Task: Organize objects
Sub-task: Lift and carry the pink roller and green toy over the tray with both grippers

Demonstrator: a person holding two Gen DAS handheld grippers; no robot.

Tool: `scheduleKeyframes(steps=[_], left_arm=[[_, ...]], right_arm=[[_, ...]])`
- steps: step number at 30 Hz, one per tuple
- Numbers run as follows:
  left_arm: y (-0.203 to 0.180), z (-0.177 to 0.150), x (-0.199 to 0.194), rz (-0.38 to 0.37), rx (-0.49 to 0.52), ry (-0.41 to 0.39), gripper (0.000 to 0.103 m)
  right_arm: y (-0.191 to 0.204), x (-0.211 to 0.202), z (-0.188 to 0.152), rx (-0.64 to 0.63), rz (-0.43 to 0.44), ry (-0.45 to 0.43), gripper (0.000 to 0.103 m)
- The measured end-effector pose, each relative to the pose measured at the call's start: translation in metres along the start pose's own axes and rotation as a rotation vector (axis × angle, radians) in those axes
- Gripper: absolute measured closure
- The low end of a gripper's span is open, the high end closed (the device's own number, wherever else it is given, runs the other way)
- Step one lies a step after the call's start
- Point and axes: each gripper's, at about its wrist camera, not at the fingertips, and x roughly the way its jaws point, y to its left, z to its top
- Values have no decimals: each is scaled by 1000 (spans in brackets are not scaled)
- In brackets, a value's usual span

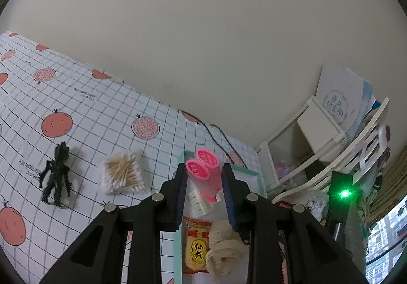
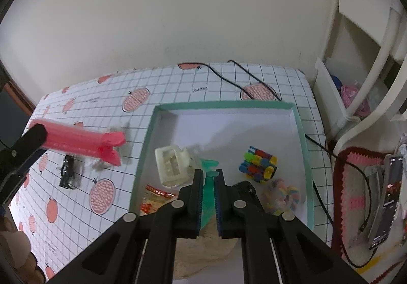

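My left gripper (image 1: 204, 182) is shut on a pink double hair roller (image 1: 207, 169). In the right wrist view the pink hair roller (image 2: 76, 140) hangs above the tablecloth, left of the teal-rimmed tray (image 2: 223, 105). My right gripper (image 2: 209, 182) is shut on a teal plastic clip (image 2: 209, 190) over the tray's near part. In the tray lie a white clip (image 2: 173, 164), a colourful block cube (image 2: 258, 164), a pastel hair tie (image 2: 282, 195), a snack packet (image 1: 195, 245) and a beige cloth roll (image 1: 223, 248). A black figure (image 1: 56, 174) and a bag of cotton swabs (image 1: 122, 172) lie on the cloth.
The table wears a grid cloth with red fruit prints (image 1: 76, 106) and backs onto a pale wall. A white shelf rack (image 1: 318, 136) stands at the right. Black cables (image 2: 254, 80) run past the tray. A crochet mat (image 2: 356, 182) and a phone (image 2: 386, 197) lie right of the tray.
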Motion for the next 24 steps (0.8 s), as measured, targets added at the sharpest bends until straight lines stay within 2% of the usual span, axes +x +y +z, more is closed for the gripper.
scheduleKeyframes(steps=[12,24], left_arm=[[0,-10,41,26,-42,18,75],[23,-6,79,-16,-200,-2,75]], right_arm=[[-6,13,-3,14,-10,24,94],[-11,27,-5,38,-10,26,94]])
